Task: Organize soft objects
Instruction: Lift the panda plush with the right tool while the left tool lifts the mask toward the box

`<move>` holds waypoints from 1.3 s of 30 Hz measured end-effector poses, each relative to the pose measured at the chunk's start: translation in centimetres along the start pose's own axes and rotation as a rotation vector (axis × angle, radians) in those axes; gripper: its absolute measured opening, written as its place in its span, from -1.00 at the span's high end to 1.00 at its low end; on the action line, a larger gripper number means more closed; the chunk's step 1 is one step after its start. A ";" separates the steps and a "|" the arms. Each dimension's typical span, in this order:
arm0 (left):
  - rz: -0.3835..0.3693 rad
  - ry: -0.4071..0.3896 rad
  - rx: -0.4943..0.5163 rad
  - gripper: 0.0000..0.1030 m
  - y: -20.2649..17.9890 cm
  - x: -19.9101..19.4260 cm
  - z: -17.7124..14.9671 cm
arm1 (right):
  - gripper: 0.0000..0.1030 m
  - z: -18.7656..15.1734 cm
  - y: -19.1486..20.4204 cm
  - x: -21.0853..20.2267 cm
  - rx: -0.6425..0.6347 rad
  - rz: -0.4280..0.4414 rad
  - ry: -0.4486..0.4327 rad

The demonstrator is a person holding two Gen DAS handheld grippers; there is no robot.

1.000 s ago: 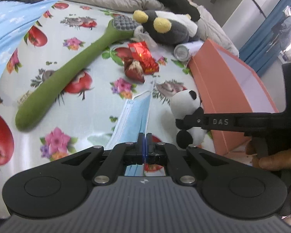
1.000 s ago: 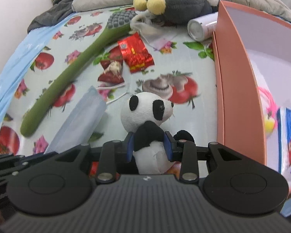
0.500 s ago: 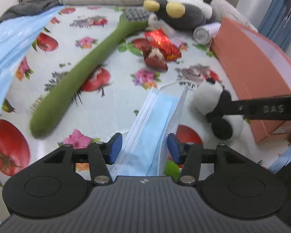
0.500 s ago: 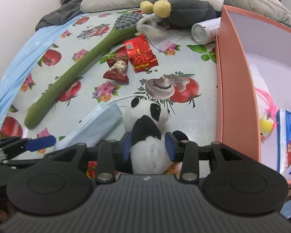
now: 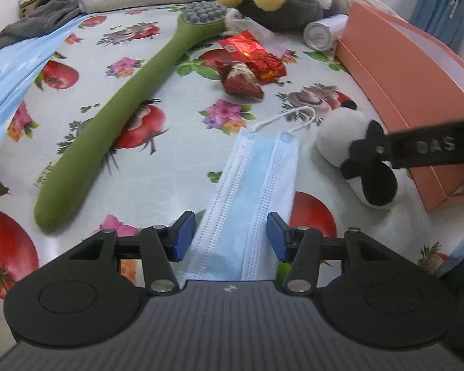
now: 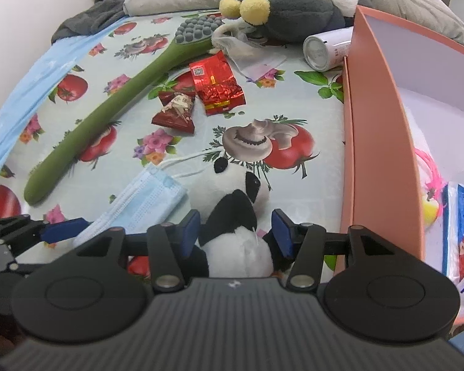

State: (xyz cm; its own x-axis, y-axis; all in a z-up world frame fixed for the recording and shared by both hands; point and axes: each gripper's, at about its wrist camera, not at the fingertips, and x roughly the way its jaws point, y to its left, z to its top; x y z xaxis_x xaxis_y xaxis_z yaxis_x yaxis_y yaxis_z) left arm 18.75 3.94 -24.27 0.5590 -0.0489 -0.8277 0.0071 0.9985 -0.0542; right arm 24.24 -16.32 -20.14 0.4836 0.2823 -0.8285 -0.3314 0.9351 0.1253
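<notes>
A blue face mask (image 5: 256, 185) lies flat on the fruit-print cloth, its near end between the jaws of my left gripper (image 5: 229, 235), which stands open with the pads clear of it. Just right of the mask rests a small panda plush (image 6: 232, 185), tipped over. My right gripper (image 6: 235, 232) straddles the panda's body; its jaws are opening and the pads do not press on it. One finger of the right gripper (image 5: 430, 151) crosses the left wrist view at the panda (image 5: 340, 136). Part of the panda's underside is hidden behind the gripper.
An orange box (image 6: 377, 123) with small items inside stands at the right. A long green massage brush (image 5: 117, 123), two red packets (image 5: 253, 55), a can (image 5: 321, 32) and a big grey plush (image 5: 278, 3) lie farther back. Blue sheet edges the left side.
The left jaws opened and let go of the mask, which now lies flat on the cloth; that gripper sank lower. The right jaws widened around the panda, which leaned over.
</notes>
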 end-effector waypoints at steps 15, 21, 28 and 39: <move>-0.013 -0.034 0.122 0.44 -3.5 -0.1 -1.3 | 0.16 -1.2 0.9 1.3 -0.013 -0.001 0.014; -0.016 -0.039 0.139 0.74 -4.3 -0.1 -1.6 | 0.17 -1.8 1.0 0.7 -0.001 -0.020 0.011; -0.076 -0.001 0.077 0.85 -3.2 0.0 -0.4 | 0.17 -1.6 1.3 -0.2 0.051 -0.043 0.019; -0.139 -0.014 -0.004 0.87 -0.8 -2.7 2.2 | 0.17 -0.2 2.3 -2.4 0.128 -0.074 -0.013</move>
State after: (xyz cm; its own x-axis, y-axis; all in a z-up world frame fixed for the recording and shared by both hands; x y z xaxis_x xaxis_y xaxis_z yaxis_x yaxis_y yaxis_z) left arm 19.08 3.32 -20.74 0.5647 -0.1864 -0.8040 0.0821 0.9820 -0.1699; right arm 22.16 -14.92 -17.95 0.5139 0.2132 -0.8309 -0.1889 0.9730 0.1328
